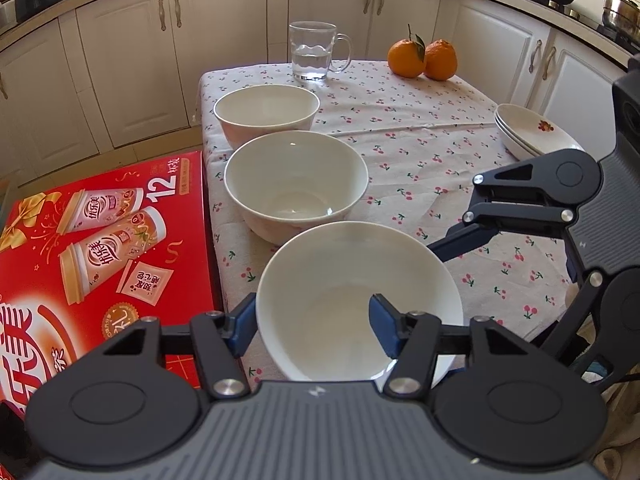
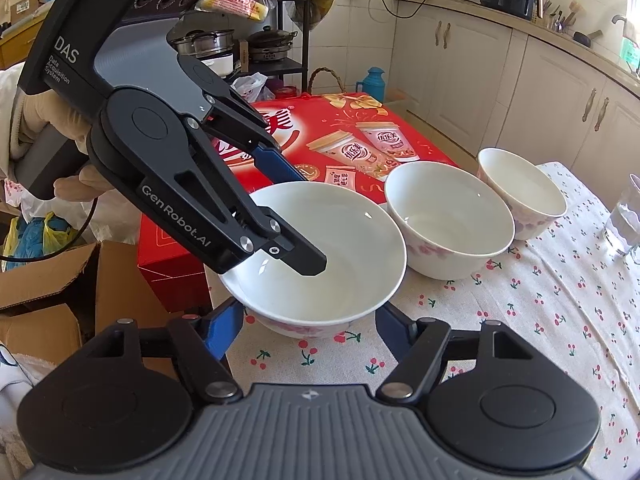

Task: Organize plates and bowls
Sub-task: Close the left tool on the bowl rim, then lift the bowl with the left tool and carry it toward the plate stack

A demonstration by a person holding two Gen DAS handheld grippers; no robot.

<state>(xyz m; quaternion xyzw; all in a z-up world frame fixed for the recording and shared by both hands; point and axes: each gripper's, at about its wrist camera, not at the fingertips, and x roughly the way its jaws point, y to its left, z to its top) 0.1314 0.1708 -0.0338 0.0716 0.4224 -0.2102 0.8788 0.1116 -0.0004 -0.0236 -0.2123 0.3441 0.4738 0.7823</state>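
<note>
A glossy red cardboard box (image 1: 100, 240) printed with cups lies just beside the worktop (image 1: 420, 140), whose cotton cloth bears small cherries. Three smooth white china bowls stand in a row along the worktop's left edge. The left gripper (image 1: 312, 324) has its jaws clamped on the nearest bowl (image 1: 356, 280), one blue pad outside the wall and one inside. The right gripper (image 2: 310, 320) has its jaws closed on the outside of that same bowl. Behind stand the middle bowl (image 1: 296, 184) and the far bowl (image 1: 266, 110), then a glass mug (image 1: 316, 52) of water and two oranges (image 1: 422, 58). Stacked plates (image 1: 528, 132) sit at the right edge. Cream cabinets (image 1: 132, 60) line the room.
</note>
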